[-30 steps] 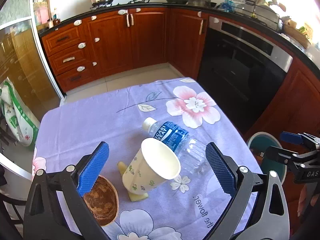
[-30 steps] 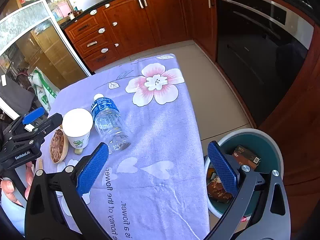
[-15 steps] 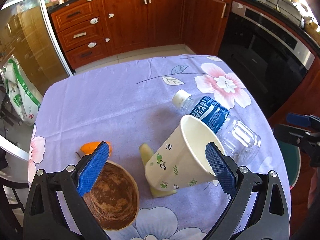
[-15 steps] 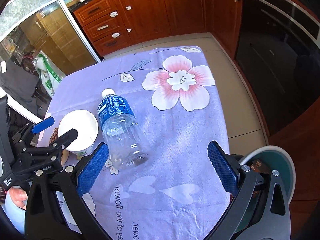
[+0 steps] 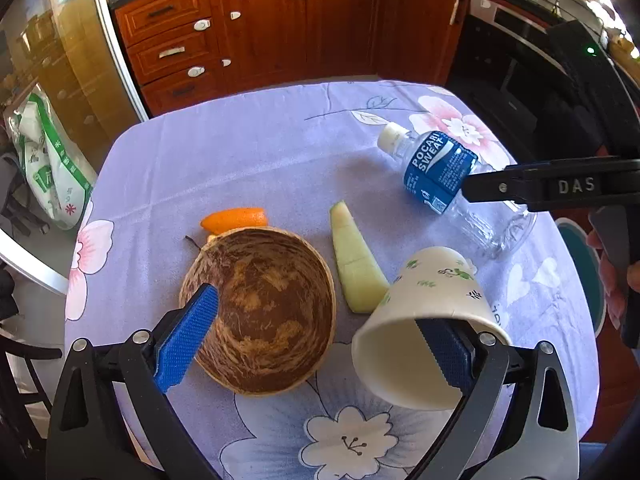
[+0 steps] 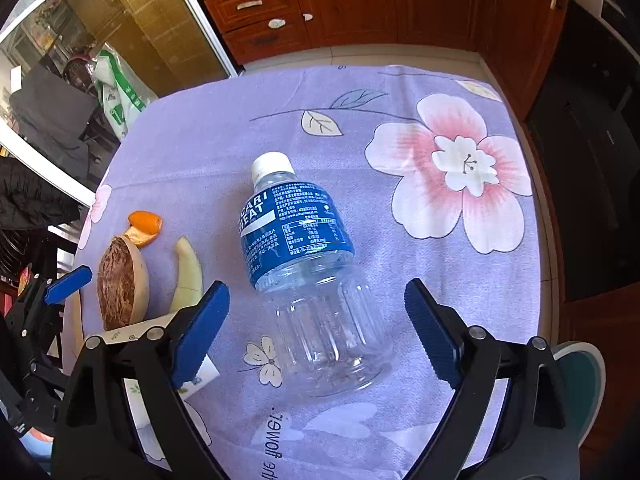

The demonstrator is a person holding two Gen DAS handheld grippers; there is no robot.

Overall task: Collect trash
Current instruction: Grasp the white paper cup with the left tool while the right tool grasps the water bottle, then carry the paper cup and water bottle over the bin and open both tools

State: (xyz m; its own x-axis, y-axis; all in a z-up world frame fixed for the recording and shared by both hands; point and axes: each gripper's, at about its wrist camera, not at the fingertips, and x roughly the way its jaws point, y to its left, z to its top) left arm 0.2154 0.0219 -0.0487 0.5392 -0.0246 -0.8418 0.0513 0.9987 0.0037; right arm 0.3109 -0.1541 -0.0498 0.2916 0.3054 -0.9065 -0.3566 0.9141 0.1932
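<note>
Both pads of the open, just-narrowing right gripper (image 6: 316, 332) straddle the bottle (image 6: 310, 280), lying lengthwise toward frame top, untouched.

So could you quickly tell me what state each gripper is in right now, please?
Left gripper: open, one finger inside the tipped paper cup, nothing clamped.
Right gripper: open, jaws just closing, either side of the plastic bottle, not gripping yet.

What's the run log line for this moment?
left gripper: open above coconut shell, paper cup | right gripper: jaws closing, straddling plastic bottle, no contact
</note>
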